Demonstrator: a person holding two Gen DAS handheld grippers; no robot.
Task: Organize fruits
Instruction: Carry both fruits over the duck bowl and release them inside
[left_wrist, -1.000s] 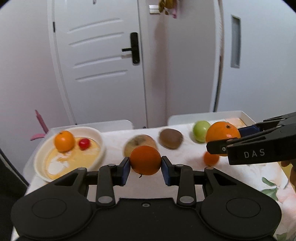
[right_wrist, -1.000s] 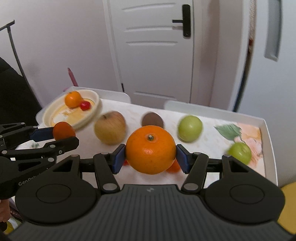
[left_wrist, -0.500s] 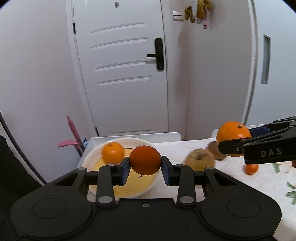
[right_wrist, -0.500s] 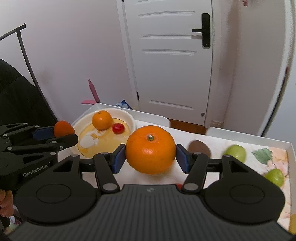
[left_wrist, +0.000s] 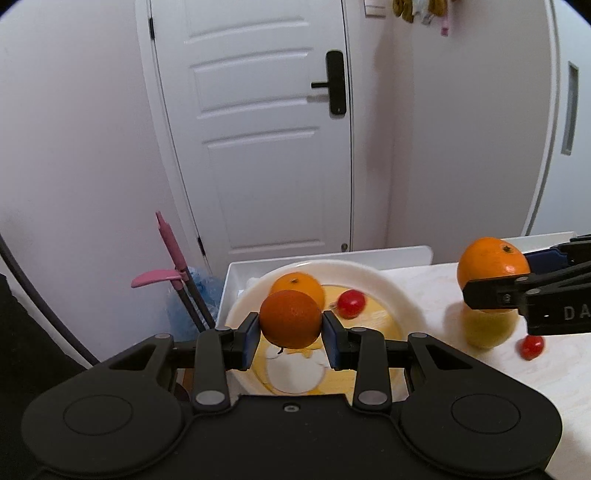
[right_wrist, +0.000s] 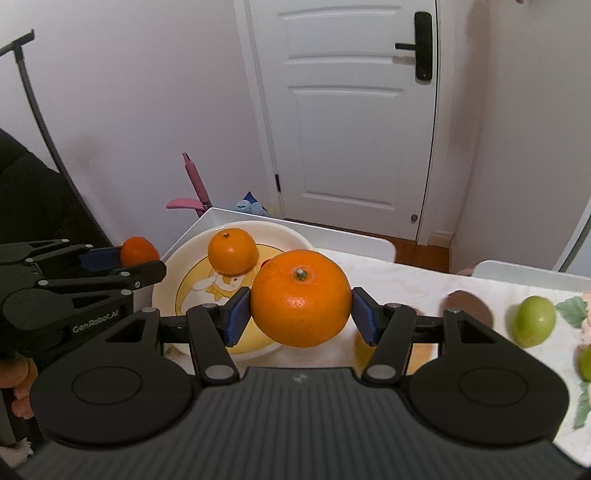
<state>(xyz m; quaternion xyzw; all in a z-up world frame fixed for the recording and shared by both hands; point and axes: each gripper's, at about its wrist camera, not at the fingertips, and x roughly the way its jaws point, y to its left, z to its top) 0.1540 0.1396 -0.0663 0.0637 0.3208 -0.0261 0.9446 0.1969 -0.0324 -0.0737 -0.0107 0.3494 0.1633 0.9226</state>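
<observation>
while above plate (left_wrist: 388, 284), two gripped oranges (right_wrist: 301, 299)

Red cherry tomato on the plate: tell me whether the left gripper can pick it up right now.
Probably not: the left gripper is shut on a small orange, so its jaws are occupied. The cherry tomato lies unobstructed in the plate.

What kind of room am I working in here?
Probably a home, not a lab: a panelled white door with a black handle, a pink dustpan against the wall, and a floral tablecloth.
</observation>
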